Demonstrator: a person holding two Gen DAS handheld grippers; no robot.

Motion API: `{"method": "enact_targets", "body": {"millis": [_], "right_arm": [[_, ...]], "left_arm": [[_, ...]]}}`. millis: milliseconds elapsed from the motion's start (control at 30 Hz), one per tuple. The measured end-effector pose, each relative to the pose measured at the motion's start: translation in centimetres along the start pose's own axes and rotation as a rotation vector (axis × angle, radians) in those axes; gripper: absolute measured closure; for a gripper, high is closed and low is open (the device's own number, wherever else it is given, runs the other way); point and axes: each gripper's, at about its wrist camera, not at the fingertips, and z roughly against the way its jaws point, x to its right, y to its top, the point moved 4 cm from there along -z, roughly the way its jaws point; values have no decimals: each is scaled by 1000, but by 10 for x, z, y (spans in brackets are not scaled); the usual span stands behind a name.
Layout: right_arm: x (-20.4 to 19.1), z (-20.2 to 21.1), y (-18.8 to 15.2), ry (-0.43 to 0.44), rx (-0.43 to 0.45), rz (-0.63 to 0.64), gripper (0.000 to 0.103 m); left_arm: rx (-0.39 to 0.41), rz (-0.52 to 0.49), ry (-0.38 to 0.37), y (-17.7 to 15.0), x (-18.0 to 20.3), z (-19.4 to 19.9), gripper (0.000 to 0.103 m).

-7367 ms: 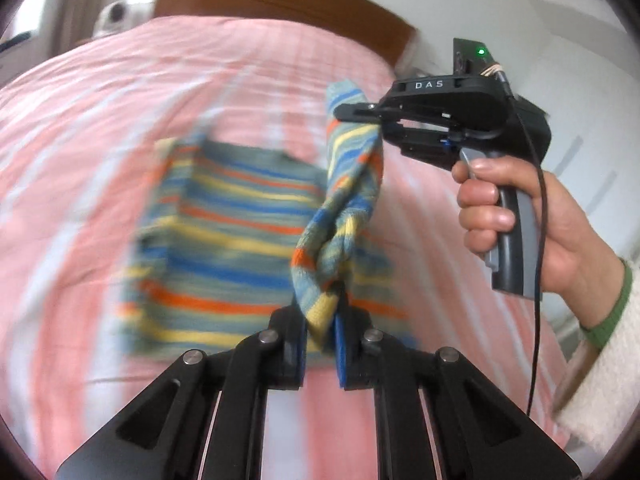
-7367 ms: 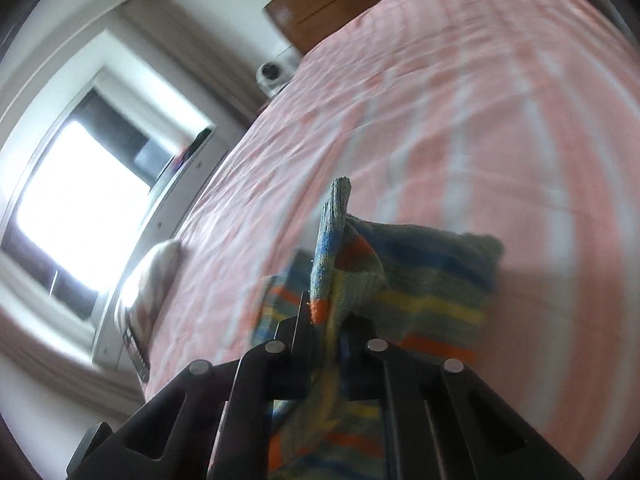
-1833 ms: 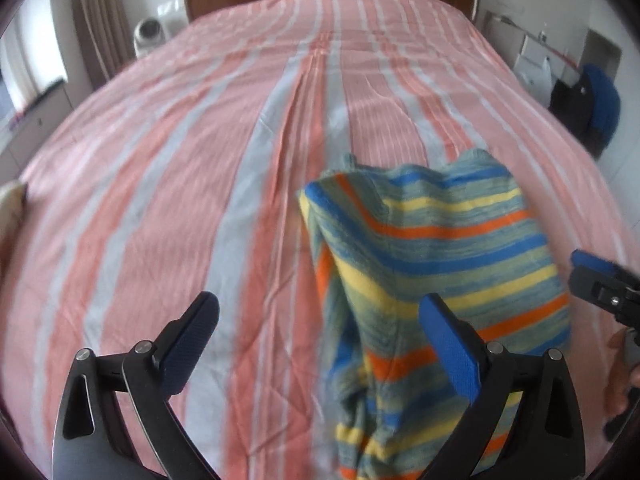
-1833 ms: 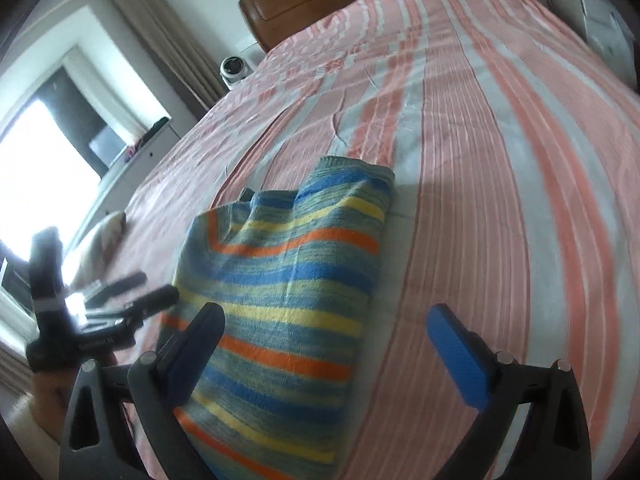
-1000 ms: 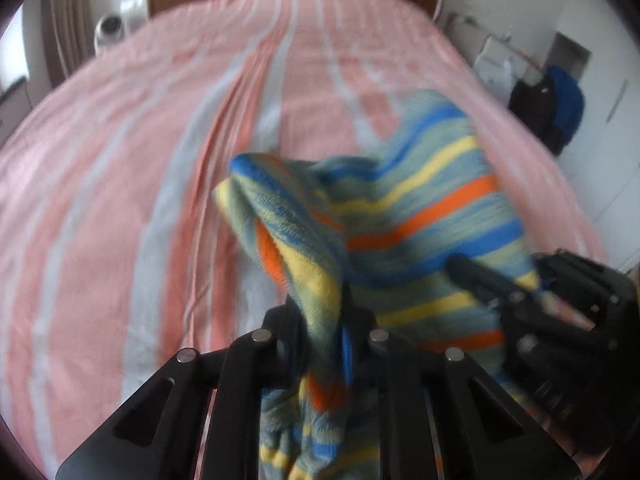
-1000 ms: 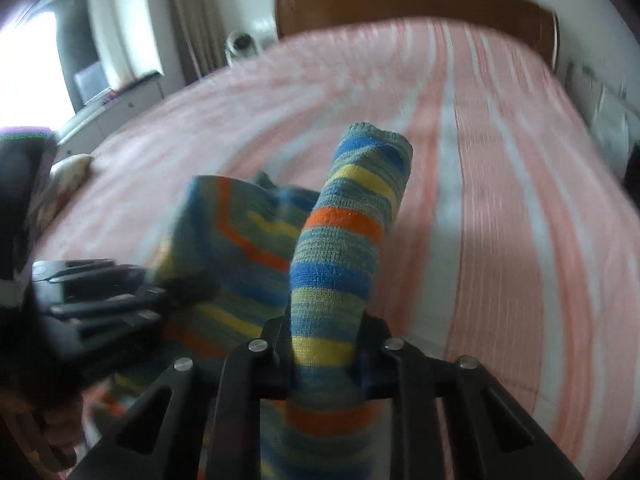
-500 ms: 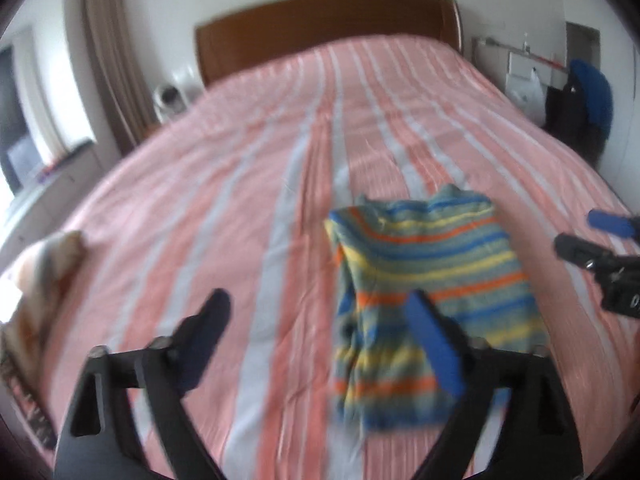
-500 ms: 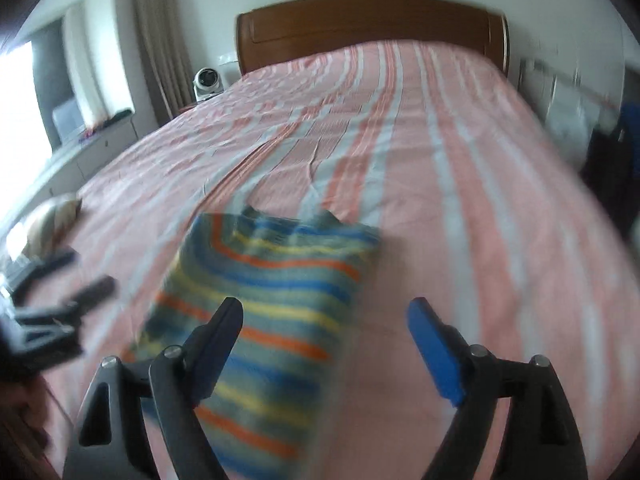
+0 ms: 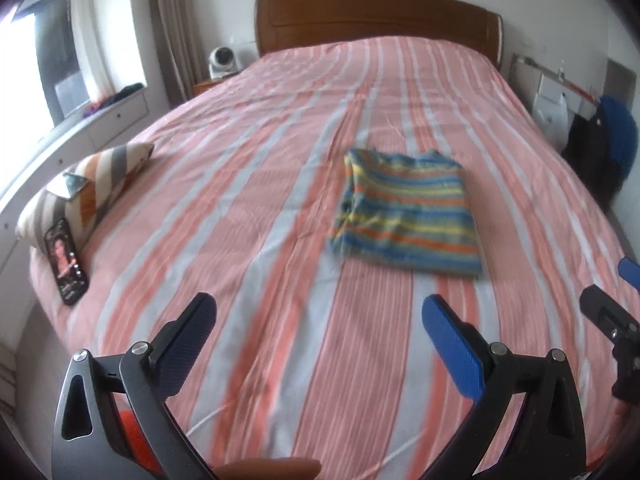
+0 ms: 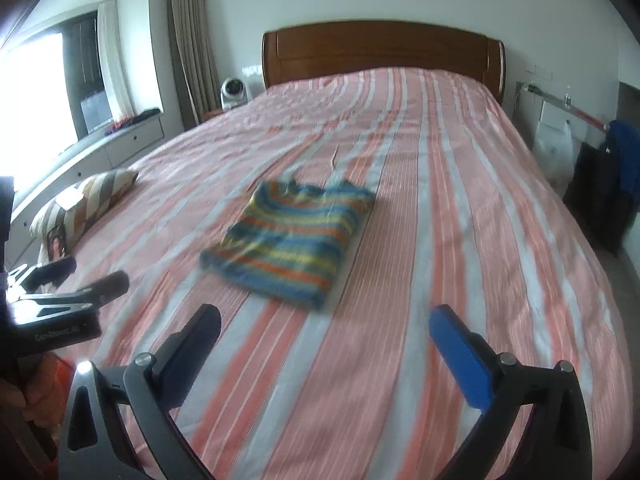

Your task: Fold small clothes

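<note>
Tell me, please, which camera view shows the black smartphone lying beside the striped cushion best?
The left wrist view: the black smartphone lies in full sight on the striped bedspread, its lit screen facing up, against the striped cushion. In the right wrist view the smartphone is only partly visible, its lower end hidden behind the left gripper.

A striped pillow (image 9: 86, 184) is propped at the edge of the pink-striped bed (image 9: 248, 184), a phone (image 9: 66, 262) is laid just below it, and a wooden headboard (image 9: 376, 20) is seen behind, with a small white fan (image 9: 222, 60) beside.
</note>
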Motion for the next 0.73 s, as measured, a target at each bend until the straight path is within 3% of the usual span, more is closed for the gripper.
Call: {"method": "enact_targets", "body": {"millis": [233,600,733], "right_arm": [[-25,25,-11,-66,11,85,0],[-26,42,-17,-90,14,61,0],[-26,44,-17,-87,16,55,0]], "left_arm": [[18,-12,-21,-13,8,32,0],[57,26,-40,-19,5,48,0],[73,-9,-41,-21,13,54,0]]}}
